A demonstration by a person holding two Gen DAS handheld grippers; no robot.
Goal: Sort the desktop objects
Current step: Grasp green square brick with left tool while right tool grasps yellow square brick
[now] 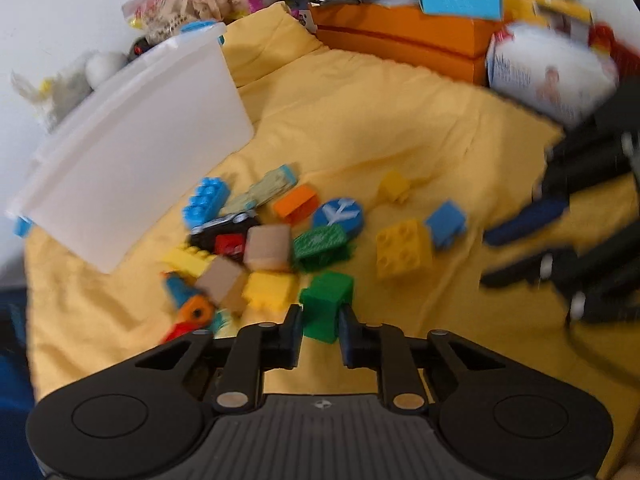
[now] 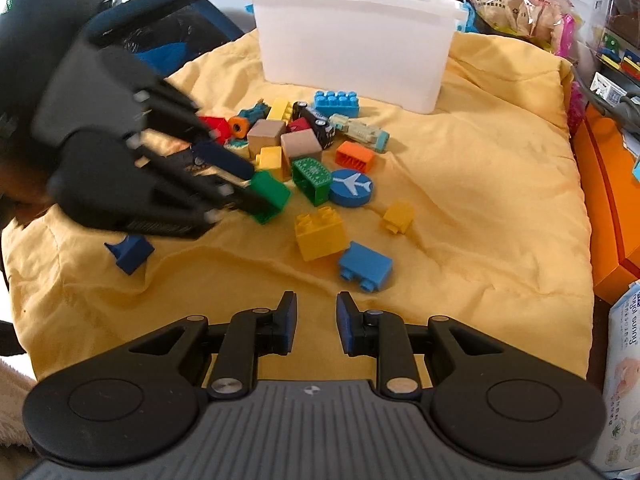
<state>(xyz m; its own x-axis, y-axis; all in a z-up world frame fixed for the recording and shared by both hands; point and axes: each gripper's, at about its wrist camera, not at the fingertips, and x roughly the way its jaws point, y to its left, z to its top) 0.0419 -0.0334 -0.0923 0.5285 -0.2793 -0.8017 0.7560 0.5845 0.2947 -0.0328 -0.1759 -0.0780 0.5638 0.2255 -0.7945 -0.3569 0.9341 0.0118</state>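
Note:
A pile of toy bricks and wooden cubes (image 2: 276,136) lies on a yellow cloth (image 2: 480,200) in front of a white plastic bin (image 2: 352,48). My left gripper (image 1: 320,312) is shut on a green brick (image 1: 328,292) at the near edge of the pile. From the right wrist view the left gripper (image 2: 258,190) reaches in from the left, its fingers clamping the green brick (image 2: 274,194). My right gripper (image 2: 317,300) hovers over bare cloth with a narrow gap and nothing between its pads, just short of a blue brick (image 2: 366,266) and a yellow brick (image 2: 320,236).
A round blue disc with a plane (image 2: 351,187), a small yellow piece (image 2: 398,216) and a dark blue block (image 2: 130,254) lie loose. An orange box (image 1: 400,40) and a wipes pack (image 2: 624,360) border the cloth on the right. Snack bags and clutter stand behind the bin (image 1: 140,140).

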